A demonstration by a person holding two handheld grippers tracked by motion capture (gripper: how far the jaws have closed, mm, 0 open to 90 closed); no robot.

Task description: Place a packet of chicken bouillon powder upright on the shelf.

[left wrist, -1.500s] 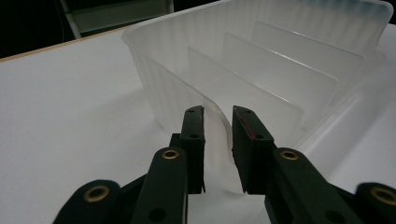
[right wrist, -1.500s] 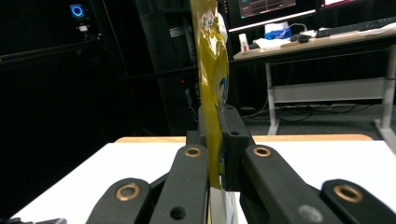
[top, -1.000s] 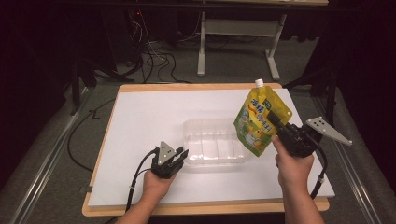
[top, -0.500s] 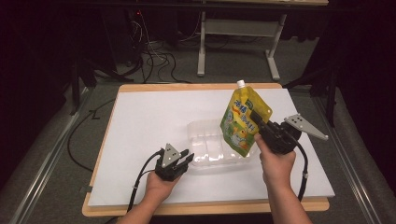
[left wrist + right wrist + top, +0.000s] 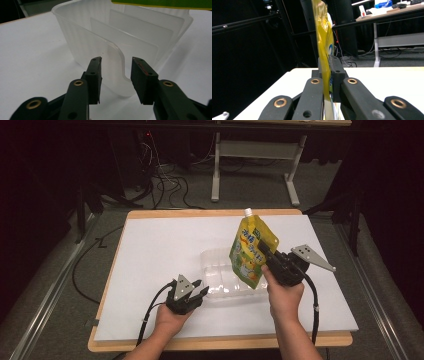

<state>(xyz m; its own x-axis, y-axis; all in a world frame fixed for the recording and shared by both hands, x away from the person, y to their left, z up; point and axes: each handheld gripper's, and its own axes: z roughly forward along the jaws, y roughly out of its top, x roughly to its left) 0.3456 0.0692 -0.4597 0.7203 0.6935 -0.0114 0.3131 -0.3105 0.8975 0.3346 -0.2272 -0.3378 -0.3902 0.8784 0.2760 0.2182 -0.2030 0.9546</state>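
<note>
A yellow spouted drink pouch (image 5: 251,251) hangs upright over the right part of a clear plastic divided container (image 5: 223,276), with my right gripper (image 5: 265,251) shut on its edge. In the right gripper view the pouch (image 5: 324,42) stands edge-on between the closed jaws of that gripper (image 5: 328,70). My left gripper (image 5: 195,291) sits open at the container's near left corner. In the left gripper view its jaws straddle the container's notched rim (image 5: 117,50) without closing on it, and the left gripper (image 5: 116,72) shows a wide gap. The pouch's green bottom edge (image 5: 162,3) shows at the top.
The container lies on a white sheet (image 5: 150,255) that covers a wooden table (image 5: 210,213). Cables (image 5: 165,185) and a desk frame (image 5: 255,165) lie on the floor beyond. Bare sheet spreads to the left and far side.
My right gripper has carried the pouch leftward and a little down, from beside the container's right end to over it. The left gripper has edged closer to the container's corner.
</note>
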